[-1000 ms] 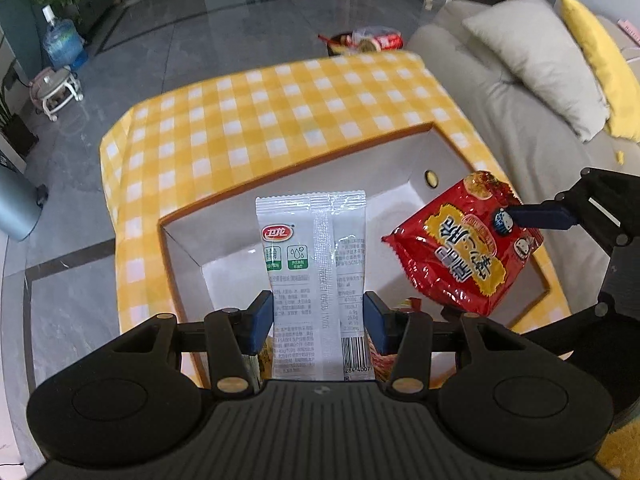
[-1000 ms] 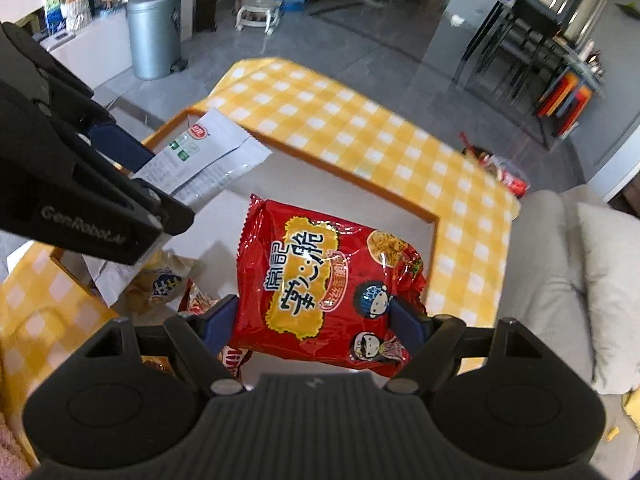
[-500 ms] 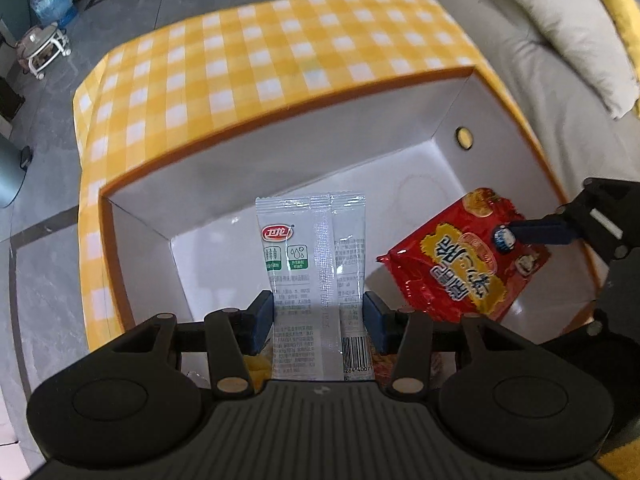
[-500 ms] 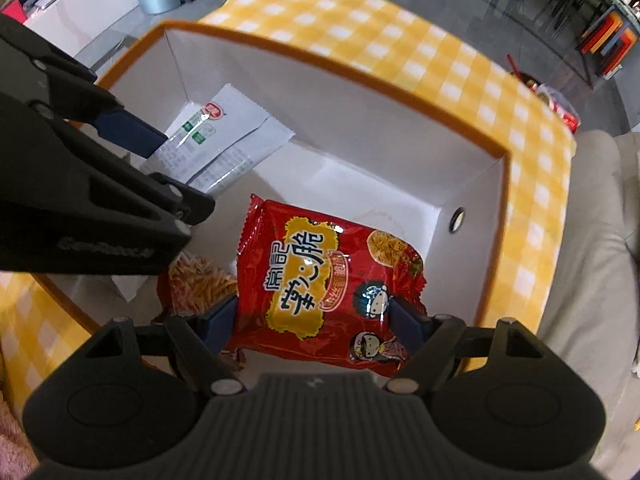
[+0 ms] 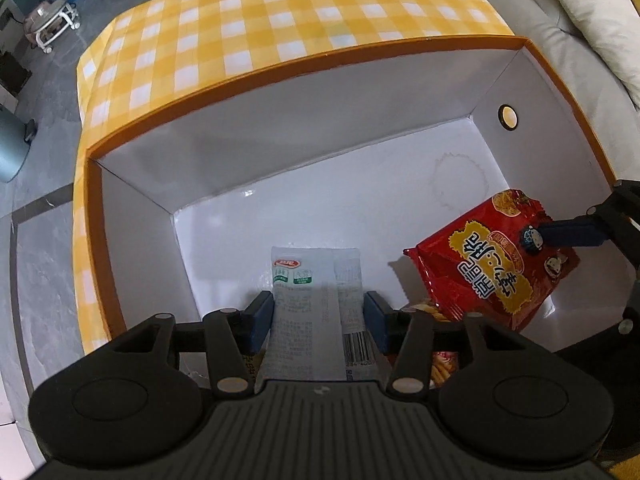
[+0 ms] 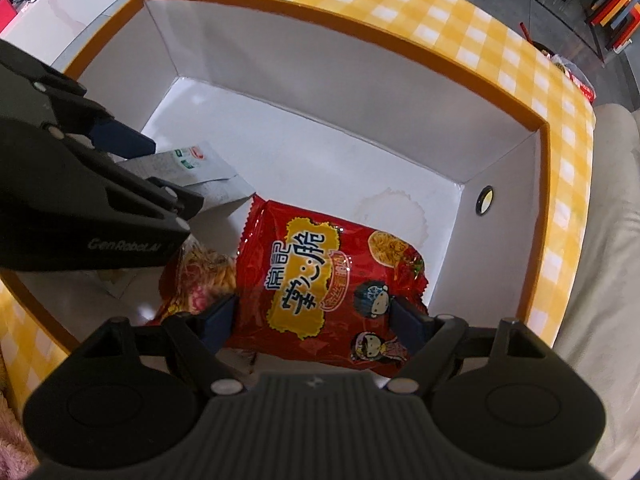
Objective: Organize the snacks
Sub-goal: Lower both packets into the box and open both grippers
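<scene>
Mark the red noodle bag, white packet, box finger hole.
red noodle bag [image 6: 316, 276], right wrist view, yellow label at its middle
white packet [image 5: 308, 300], left wrist view, printed back panel
finger hole [image 5: 507, 117], left wrist view, its centre

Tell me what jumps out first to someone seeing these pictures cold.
The bright red snack bag, clamped in the right gripper, hangs low inside the white box with an orange rim. Beside it the left gripper holds a white sachet down in the same box. The yellow checked cloth frames everything.
</scene>
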`<control>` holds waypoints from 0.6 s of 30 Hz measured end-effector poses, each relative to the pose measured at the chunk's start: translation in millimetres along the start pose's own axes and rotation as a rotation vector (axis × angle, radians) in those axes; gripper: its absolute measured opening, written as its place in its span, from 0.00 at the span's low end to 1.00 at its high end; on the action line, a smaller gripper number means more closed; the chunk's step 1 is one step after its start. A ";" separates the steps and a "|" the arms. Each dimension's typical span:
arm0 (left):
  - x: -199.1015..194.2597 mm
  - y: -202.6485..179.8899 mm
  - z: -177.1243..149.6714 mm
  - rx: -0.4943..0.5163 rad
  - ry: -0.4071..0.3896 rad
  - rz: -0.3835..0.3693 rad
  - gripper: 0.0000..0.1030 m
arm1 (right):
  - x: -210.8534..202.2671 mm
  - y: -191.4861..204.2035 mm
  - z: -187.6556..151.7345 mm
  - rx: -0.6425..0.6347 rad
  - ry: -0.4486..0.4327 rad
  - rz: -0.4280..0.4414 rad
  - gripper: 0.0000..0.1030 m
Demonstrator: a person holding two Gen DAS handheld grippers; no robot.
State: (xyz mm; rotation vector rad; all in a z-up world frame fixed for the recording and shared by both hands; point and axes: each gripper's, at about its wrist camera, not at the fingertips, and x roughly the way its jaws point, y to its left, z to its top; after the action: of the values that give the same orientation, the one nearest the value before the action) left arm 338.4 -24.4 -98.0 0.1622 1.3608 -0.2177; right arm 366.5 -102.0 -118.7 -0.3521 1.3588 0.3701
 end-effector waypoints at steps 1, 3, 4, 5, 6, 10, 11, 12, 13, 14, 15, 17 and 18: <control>0.5 1.2 0.5 -0.001 -0.001 0.003 0.58 | 1.2 -0.2 -0.1 0.006 0.001 0.001 0.80; 0.1 1.8 0.1 -0.001 -0.005 0.008 0.60 | 0.5 -0.3 -0.6 0.013 0.001 -0.001 0.80; -0.8 1.8 -0.2 -0.001 -0.008 0.008 0.60 | 0.0 -0.2 -0.5 0.015 0.002 -0.002 0.81; -2.4 2.0 -0.4 -0.001 -0.014 0.007 0.60 | 0.6 -1.2 0.4 0.018 0.002 0.000 0.82; -4.1 1.9 -0.8 -0.001 -0.020 0.005 0.62 | -0.2 -1.3 0.2 0.023 0.002 -0.001 0.83; -13.0 2.9 -0.1 -0.001 -0.050 -0.003 0.71 | -3.7 -4.9 2.0 0.038 -0.010 0.000 0.84; -16.2 2.8 0.3 0.000 -0.061 -0.001 0.71 | -5.2 -5.3 2.3 0.041 -0.014 0.004 0.84; -18.9 3.0 0.5 0.001 -0.068 0.000 0.73 | -7.3 -5.6 2.2 0.045 -0.019 0.008 0.86; -22.0 3.4 0.5 0.001 -0.075 0.002 0.74 | -9.5 -5.8 2.3 0.048 -0.024 0.011 0.87; -24.7 4.1 0.4 -0.001 -0.083 0.004 0.75 | -11.0 -5.5 2.7 0.050 -0.029 0.012 0.91; -27.8 4.7 0.0 -0.003 -0.091 0.005 0.76 | -13.4 -4.9 2.7 0.051 -0.034 0.013 0.92; -34.5 5.4 -1.2 -0.008 -0.106 0.011 0.77 | -17.4 -3.4 2.2 0.049 -0.042 0.012 0.92; -37.7 5.8 -1.8 -0.010 -0.112 0.014 0.77 | -19.9 -2.3 1.7 0.048 -0.046 0.009 0.93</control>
State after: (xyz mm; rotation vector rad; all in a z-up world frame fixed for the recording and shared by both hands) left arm 330.9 -16.0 -61.5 0.1491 1.2492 -0.2059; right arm 365.6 -104.3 -98.8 -0.2959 1.3223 0.3504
